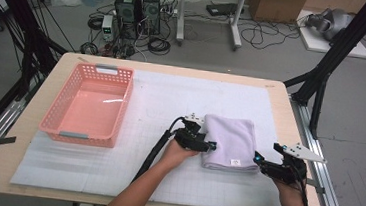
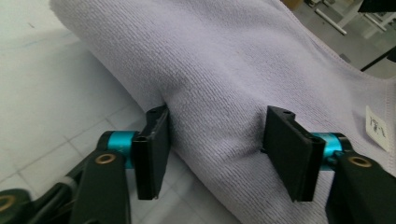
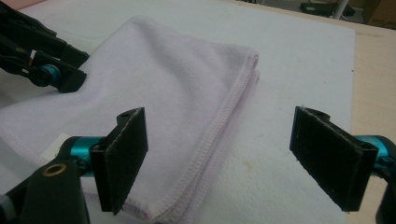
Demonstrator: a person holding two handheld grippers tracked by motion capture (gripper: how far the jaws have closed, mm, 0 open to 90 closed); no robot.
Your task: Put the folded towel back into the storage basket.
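Towel lay at three o'clock of your left gripper, its fold bunched between pressing pads; your right gripper gaped empty.

A pink basket sits on a white mat covering the wooden table.
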